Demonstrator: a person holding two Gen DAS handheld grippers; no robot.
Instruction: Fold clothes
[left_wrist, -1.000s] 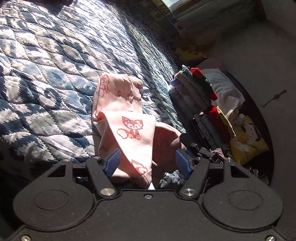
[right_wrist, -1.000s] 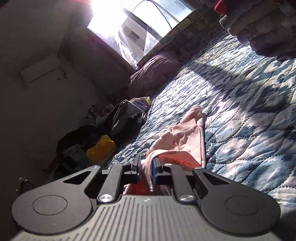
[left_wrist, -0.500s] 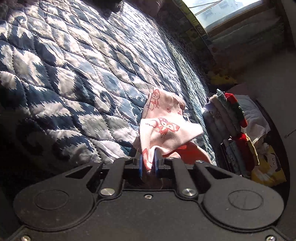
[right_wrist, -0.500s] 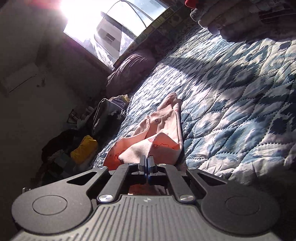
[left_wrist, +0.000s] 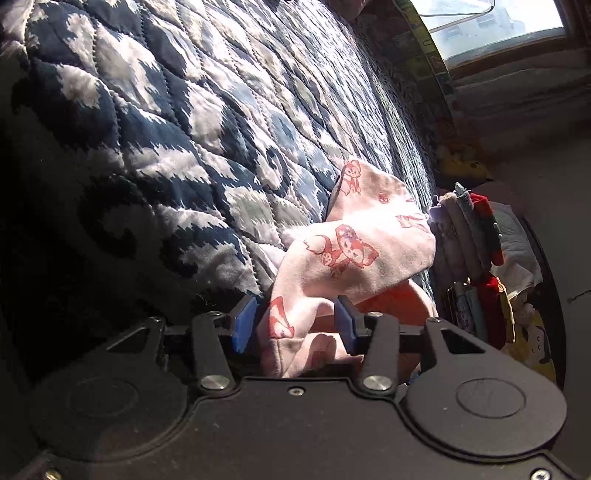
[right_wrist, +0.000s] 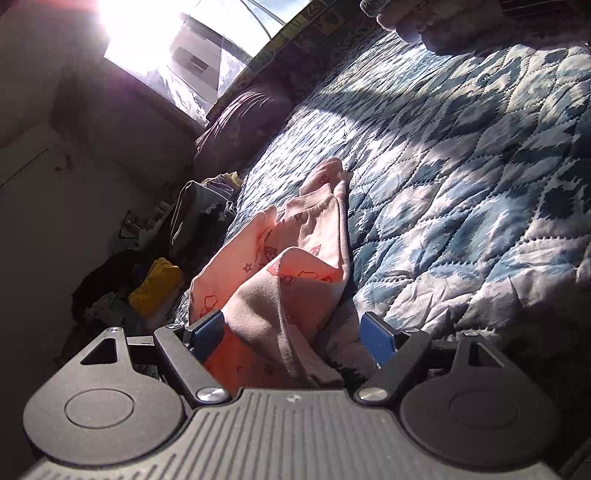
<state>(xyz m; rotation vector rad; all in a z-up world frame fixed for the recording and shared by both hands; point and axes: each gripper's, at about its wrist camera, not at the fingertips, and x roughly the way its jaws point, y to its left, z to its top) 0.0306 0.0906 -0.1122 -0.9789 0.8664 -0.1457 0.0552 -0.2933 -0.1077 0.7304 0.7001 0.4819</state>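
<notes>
Pink fox-print garment (left_wrist: 354, 251) lies bunched at lower centre on the quilt (left_wrist: 155, 122), between both spread grippers (left_wrist: 293, 328) (right_wrist: 291, 332); pinching separate corners before lifting should help it fold flat.

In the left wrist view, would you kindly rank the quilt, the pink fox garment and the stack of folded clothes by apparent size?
1. quilt
2. pink fox garment, though nearness enlarges it
3. stack of folded clothes

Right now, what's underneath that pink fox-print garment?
The blue-and-white quilted bedspread lies under the pink garment. An orange layer shows beneath its fold; anything else under it is covered.
</notes>
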